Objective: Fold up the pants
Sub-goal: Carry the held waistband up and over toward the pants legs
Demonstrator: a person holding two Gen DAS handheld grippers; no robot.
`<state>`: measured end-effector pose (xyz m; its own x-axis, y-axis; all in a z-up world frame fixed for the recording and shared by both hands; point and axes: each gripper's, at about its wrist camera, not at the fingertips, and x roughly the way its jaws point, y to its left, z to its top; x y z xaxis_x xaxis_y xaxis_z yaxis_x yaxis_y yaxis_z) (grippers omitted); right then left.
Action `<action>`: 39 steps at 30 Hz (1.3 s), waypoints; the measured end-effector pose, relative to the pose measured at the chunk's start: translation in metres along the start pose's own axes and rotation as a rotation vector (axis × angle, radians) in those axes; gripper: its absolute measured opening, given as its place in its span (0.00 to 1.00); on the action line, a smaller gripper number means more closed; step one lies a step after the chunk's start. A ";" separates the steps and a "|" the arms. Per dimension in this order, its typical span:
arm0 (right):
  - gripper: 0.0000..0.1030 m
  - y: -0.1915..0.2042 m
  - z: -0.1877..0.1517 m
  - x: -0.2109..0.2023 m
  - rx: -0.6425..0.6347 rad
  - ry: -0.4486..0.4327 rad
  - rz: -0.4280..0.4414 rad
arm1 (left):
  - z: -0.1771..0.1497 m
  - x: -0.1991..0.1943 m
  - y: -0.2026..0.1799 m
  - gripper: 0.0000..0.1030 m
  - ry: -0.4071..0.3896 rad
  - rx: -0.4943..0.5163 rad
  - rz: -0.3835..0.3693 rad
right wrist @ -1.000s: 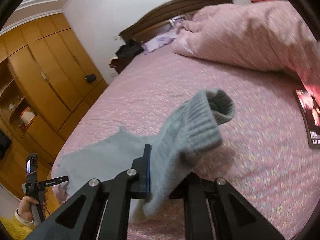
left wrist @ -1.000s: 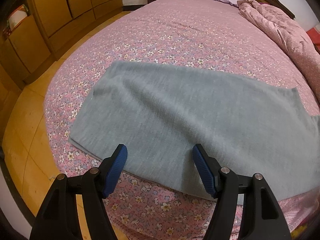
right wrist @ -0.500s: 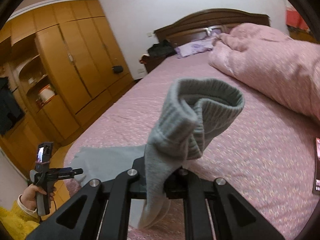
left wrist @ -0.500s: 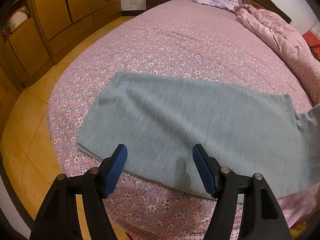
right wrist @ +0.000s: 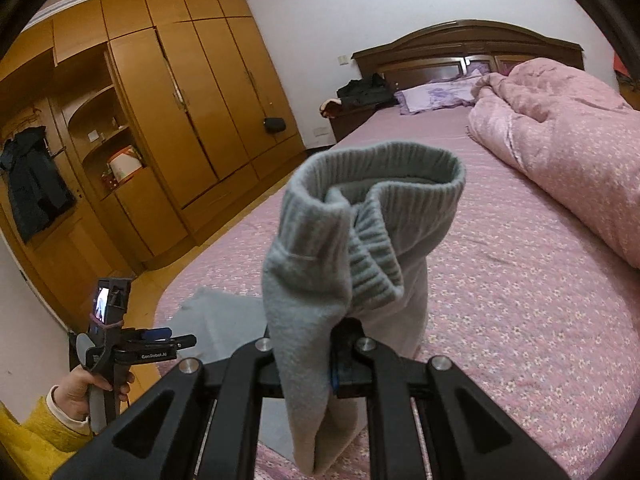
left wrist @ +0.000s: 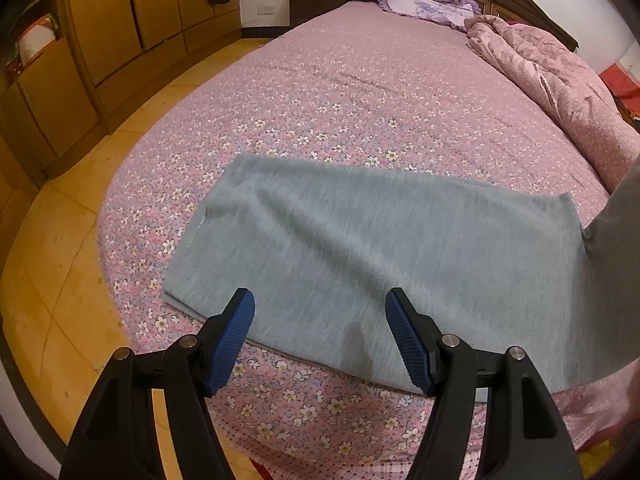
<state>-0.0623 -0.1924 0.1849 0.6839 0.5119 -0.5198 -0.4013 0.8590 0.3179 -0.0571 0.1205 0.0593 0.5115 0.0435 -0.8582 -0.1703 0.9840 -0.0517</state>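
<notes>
- The grey pants point(left wrist: 360, 256) are lying mostly flat across the near part of the flower-print bed point(left wrist: 360, 92), their long side running left to right in the left wrist view.
- Their left end is resting square and smooth close to the bed's corner, with the near long edge lying just short of the bed's front edge.
- Their right end is rising off the bed, lifting upward at the right border of that view.
- In the right wrist view the ribbed cuff point(right wrist: 384, 216) is standing up off the bed, curling open at the top and folding in on itself, with fabric hanging down below it.
</notes>
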 end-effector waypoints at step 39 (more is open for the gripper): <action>0.09 0.080 0.013 0.074 -0.212 0.100 0.187 | 0.009 -0.013 0.039 0.61 -0.035 -0.052 0.027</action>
<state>-0.0356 -0.0862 0.1824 0.5271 0.6506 -0.5468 -0.6399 0.7272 0.2483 -0.0634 0.1594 0.0732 0.5351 0.0767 -0.8413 -0.2279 0.9721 -0.0563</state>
